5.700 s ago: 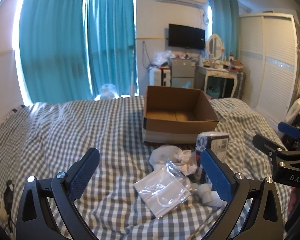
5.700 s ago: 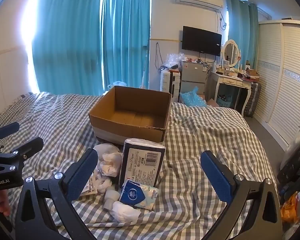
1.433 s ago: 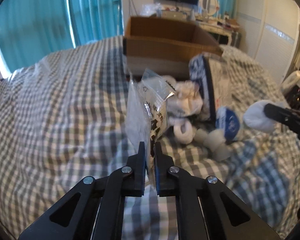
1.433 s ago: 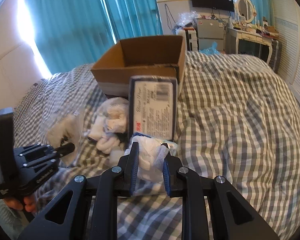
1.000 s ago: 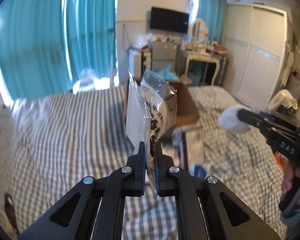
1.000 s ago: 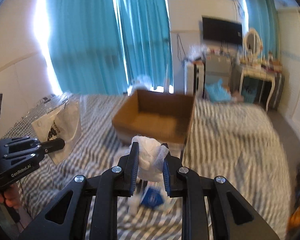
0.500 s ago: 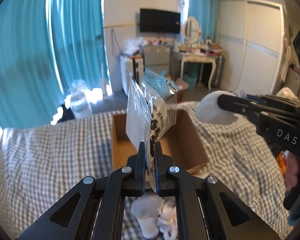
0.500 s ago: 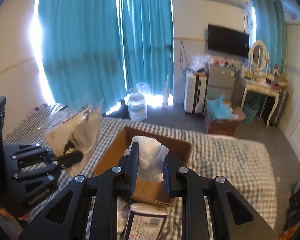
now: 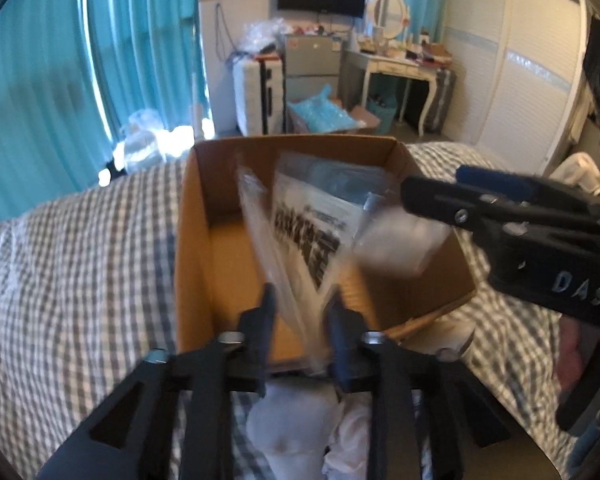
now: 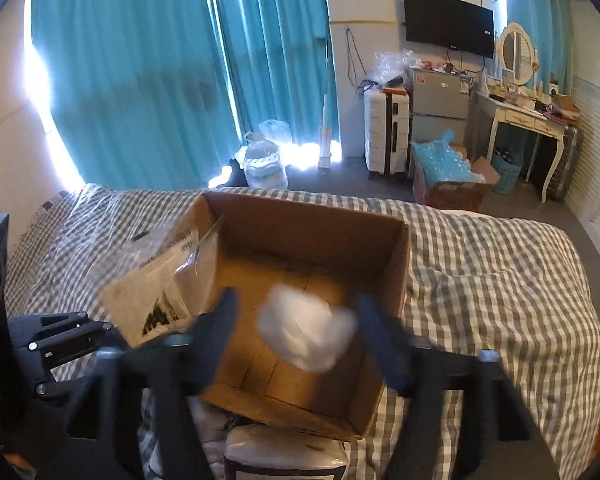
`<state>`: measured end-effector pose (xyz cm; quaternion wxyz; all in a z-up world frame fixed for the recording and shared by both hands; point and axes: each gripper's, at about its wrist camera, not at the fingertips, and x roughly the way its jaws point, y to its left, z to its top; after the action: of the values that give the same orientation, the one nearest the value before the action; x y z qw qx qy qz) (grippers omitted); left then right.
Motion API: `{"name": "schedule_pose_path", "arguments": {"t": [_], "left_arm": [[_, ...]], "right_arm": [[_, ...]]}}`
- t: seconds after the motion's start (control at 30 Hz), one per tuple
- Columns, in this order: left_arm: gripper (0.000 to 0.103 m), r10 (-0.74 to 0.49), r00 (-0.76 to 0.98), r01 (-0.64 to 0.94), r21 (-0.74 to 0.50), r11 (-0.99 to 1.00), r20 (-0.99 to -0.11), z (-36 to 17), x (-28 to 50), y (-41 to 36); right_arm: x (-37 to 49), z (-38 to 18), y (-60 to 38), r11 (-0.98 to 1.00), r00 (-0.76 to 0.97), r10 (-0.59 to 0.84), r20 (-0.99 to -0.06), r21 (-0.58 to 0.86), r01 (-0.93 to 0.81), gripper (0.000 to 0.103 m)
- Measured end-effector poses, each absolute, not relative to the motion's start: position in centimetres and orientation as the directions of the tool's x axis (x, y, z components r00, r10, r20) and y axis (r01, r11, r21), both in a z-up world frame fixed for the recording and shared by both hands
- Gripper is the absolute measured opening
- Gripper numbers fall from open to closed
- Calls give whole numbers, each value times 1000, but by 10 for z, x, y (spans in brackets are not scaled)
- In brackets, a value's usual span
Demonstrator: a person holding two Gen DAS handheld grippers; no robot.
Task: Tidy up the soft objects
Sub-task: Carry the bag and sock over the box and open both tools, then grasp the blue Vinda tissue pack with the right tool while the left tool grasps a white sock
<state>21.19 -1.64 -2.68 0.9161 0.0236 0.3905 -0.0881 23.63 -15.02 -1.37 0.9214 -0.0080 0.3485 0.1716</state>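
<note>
An open cardboard box (image 9: 204,240) (image 10: 300,216) sits on the checked bed. My left gripper (image 9: 300,312) is open over the box's near edge; a clear plastic packet with black print (image 9: 312,232) (image 10: 156,300) stands blurred between its fingers, no longer pinched. My right gripper (image 10: 296,320) is open above the box; a white soft bundle (image 10: 306,330) (image 9: 400,240) is blurred between its spread fingers, loose and apart from them. The right gripper shows at the right in the left wrist view (image 9: 500,216).
White soft items (image 9: 300,428) and a wrapped tissue pack (image 10: 284,460) lie on the bed in front of the box. The checked bedspread (image 10: 500,280) spreads to both sides. Beyond the bed's far edge are teal curtains, a suitcase, a fridge and a dressing table.
Both grippers have moved down over the box and opened. The plastic packet and the white bundle are released and blurred above the box's inside.
</note>
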Motion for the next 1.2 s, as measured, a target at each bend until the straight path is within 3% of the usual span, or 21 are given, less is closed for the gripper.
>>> {"name": "schedule_pose_path", "arguments": {"t": [0.07,0.1,0.3,0.37,0.47,0.67,1.03,1.2], "left_arm": [[62,-135,716,185,-1,983,-685,-18,199,-19],[68,-126,730,178,9,984,-671,-13,193,-21],[71,-142,766,153,-37,987,-627,19,158,-12],[72,-140,777,142,-47,989,-614,26,144,-9],[86,-114,798,107,-48,993,-591,34,125,-2],[86,-40,819,27,-31,999,-572,17,87,7],[86,-20,710,-6,-35,999,-704,-86,60,-4],[86,-1,671,-71,-65,995,-741,-113,58,10]], "right_arm": [[231,-10,-151,942,713,303,-633,88,-322,69],[228,-7,-153,945,718,295,-630,81,-317,71],[188,18,-176,956,749,278,-601,100,-275,85],[176,25,-180,960,756,262,-600,79,-270,95],[156,28,-181,955,745,255,-617,41,-293,95],[113,5,-175,951,739,214,-639,-38,-308,97],[92,-107,-165,958,543,205,-814,52,-283,97],[95,-134,-157,960,496,186,-848,49,-276,97]]}}
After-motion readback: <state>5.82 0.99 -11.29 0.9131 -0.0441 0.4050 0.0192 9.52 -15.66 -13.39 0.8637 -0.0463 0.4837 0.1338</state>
